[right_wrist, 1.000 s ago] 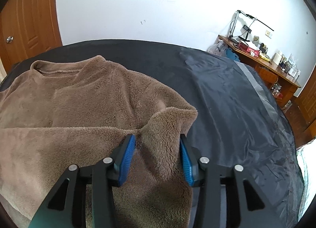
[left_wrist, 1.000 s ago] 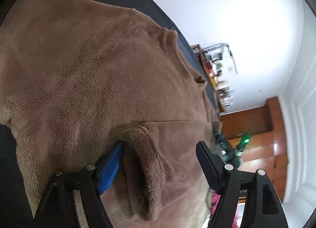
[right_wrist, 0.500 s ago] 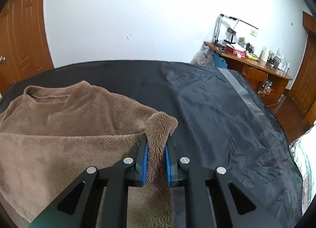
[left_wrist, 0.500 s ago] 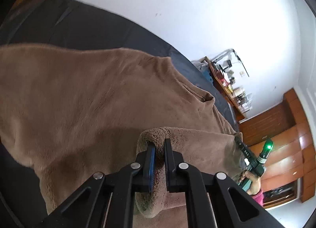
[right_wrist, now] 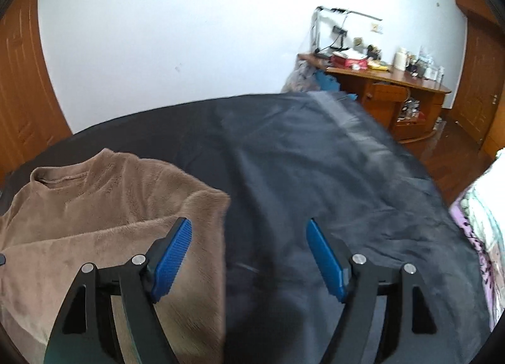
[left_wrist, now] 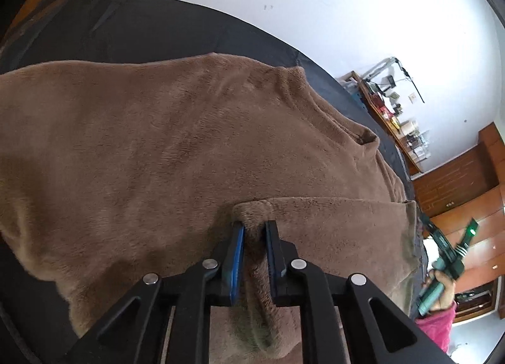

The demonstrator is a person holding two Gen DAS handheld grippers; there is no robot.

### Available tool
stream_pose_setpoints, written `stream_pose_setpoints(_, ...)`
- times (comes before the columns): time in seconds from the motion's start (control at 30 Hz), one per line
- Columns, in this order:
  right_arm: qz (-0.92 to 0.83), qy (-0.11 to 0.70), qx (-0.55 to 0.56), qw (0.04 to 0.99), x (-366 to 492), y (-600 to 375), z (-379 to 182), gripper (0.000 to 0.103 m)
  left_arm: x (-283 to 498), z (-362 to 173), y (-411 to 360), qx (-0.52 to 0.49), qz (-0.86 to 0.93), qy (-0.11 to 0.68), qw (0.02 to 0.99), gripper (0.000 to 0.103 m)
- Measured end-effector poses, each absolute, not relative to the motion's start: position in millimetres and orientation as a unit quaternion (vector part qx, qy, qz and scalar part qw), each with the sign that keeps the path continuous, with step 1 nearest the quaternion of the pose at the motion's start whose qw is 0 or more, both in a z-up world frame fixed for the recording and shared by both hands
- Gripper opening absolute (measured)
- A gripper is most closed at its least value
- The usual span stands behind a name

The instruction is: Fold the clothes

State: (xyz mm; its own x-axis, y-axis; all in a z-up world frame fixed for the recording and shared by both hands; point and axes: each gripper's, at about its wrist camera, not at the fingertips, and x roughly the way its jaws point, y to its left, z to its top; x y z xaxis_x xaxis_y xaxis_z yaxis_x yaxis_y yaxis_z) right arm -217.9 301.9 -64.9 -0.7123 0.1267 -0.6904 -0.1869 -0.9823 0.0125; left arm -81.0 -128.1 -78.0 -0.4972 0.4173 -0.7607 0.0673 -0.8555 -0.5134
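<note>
A brown fleece sweater [left_wrist: 176, 143] lies spread on a black bed cover [left_wrist: 132, 26], its lower part folded up over the body. My left gripper [left_wrist: 254, 231] is shut on the corner of that folded edge, fleece pinched between the blue pads. In the right wrist view the same sweater [right_wrist: 104, 193] lies at the left with its collar toward the far wall. My right gripper [right_wrist: 249, 237] stands wide open above the black cover, just right of the sweater's edge, with nothing between its fingers.
A wooden desk [right_wrist: 388, 80] cluttered with small items stands by the white wall at the far right. A wooden door [right_wrist: 19, 80] is at the left. A floral bedspread [right_wrist: 483, 212] shows at the right edge. The other gripper and a hand [left_wrist: 442, 275] appear at the sweater's right edge.
My right gripper has opened, let go of the sweater's corner and moved right off the garment. My left gripper stays shut on the folded edge.
</note>
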Motion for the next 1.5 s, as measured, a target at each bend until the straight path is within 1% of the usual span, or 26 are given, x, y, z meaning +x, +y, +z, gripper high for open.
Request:
stream_pose_setpoints(0.1, 0.925, 0.019, -0.368, 0.092, -201.0, 300.8, -59.8, 0.079, -76.1, -75.2, -132.3, -0.488, 0.830, -0.250, 0.103, 0.014)
stream_pose_setpoints(0.2, 0.925, -0.006, -0.373, 0.073, -183.3, 287.4, -62.3, 0.079, -71.3, -72.3, -136.5, -0.485, 0.831, -0.253, 0.101, 0.014)
stream_pose_setpoints(0.37, 0.918, -0.092, -0.385, 0.035, -154.7, 256.1, -76.1, 0.079, -55.5, -64.7, -126.7, -0.478, 0.834, -0.246, 0.126, 0.014)
stream_pose_setpoints(0.43, 0.910, -0.116, -0.396, 0.047, -154.5, 251.4, -84.8, 0.079, -54.2, -67.1, -113.9, -0.482, 0.831, -0.235, 0.146, 0.014)
stream_pose_setpoints(0.57, 0.900, -0.108, -0.417, 0.064, -162.1, 260.4, -96.7, 0.079, -56.4, -81.0, -95.2, -0.495, 0.828, -0.214, 0.156, 0.014)
stream_pose_setpoints(0.6, 0.898, -0.106, -0.421, 0.067, -163.9, 261.9, -99.3, 0.081, -56.6, -82.3, -95.7, -0.493, 0.828, -0.217, 0.159, 0.014)
stream_pose_setpoints(0.8, 0.889, -0.170, -0.415, 0.091, -163.6, 243.9, -100.8, 0.082, -55.0, -88.1, -102.8, -0.483, 0.821, -0.246, 0.178, 0.014)
stream_pose_setpoints(0.9, 0.896, -0.151, -0.408, 0.094, -159.3, 234.8, -87.5, 0.082, -53.5, -92.2, -105.9, -0.476, 0.820, -0.258, 0.186, 0.014)
stream_pose_setpoints(0.97, 0.912, -0.108, -0.392, 0.049, -151.6, 221.0, -71.0, 0.082, -53.5, -94.8, -108.0, -0.471, 0.819, -0.268, 0.190, 0.014)
stream_pose_setpoints(1.07, 0.921, -0.074, -0.381, -0.011, -146.4, 192.3, -56.9, 0.083, -52.6, -97.3, -110.3, -0.464, 0.818, -0.277, 0.196, 0.014)
stream_pose_setpoints(1.33, 0.900, -0.089, -0.419, -0.082, -166.2, 122.3, -85.5, 0.084, -51.6, -103.5, -115.7, -0.449, 0.816, -0.294, 0.215, 0.014)
stream_pose_setpoints(1.47, 0.889, -0.091, -0.442, -0.082, -168.1, 112.8, -109.0, 0.084, -51.4, -104.6, -115.6, -0.445, 0.818, -0.293, 0.218, 0.014)
stream_pose_setpoints(1.5, 0.891, -0.086, -0.439, -0.080, -166.3, 115.3, -109.4, 0.086, -50.8, -104.1, -114.8, -0.444, 0.820, -0.290, 0.217, 0.014)
